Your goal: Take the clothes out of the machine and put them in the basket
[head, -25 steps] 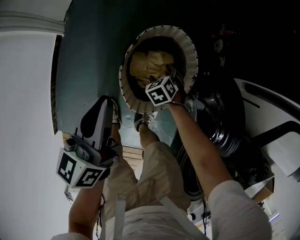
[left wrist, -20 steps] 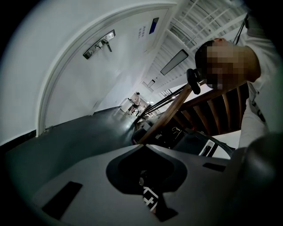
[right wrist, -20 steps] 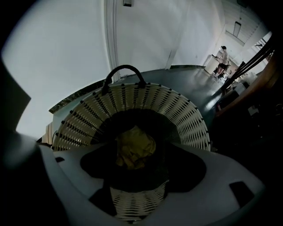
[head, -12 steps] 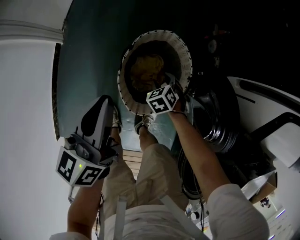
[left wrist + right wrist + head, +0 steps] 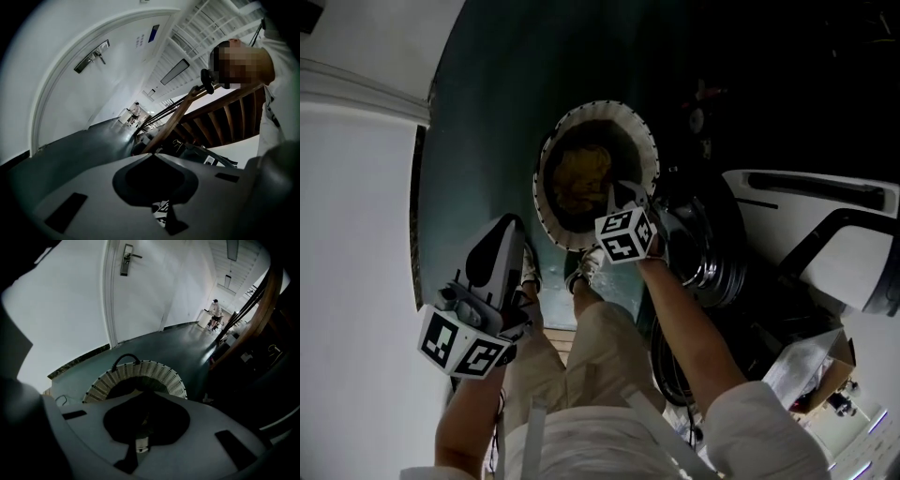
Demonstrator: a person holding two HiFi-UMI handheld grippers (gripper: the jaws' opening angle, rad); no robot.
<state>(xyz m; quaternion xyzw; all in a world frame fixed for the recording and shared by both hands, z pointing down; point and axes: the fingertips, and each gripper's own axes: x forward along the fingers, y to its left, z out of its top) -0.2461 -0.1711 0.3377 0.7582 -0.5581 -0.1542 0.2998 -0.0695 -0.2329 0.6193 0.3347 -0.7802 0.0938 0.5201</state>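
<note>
The round white ribbed basket (image 5: 546,159) stands on the dark green floor and holds crumpled yellowish clothes (image 5: 578,176). My right gripper (image 5: 617,199) hangs over the basket's near rim and points steeply down. Its jaws have just been closing and now stand shut, with no cloth between them. In the right gripper view the basket (image 5: 161,373) shows beyond the closed right gripper (image 5: 149,391). My left gripper (image 5: 511,223) is held off to the left of the basket, also shut and empty; in its own view the left gripper (image 5: 152,155) faces a corridor. The machine's open door (image 5: 712,258) lies at right.
The machine's white body (image 5: 816,220) fills the right side. A white wall (image 5: 356,234) runs along the left. The person's legs and shoes (image 5: 586,272) stand just before the basket. A cardboard box (image 5: 820,375) sits at lower right. A wooden staircase (image 5: 206,117) rises ahead.
My right gripper has come up out of the basket to its near rim, leaving the clothes inside. The left gripper has risen too. The basket now looks smaller and farther away.
</note>
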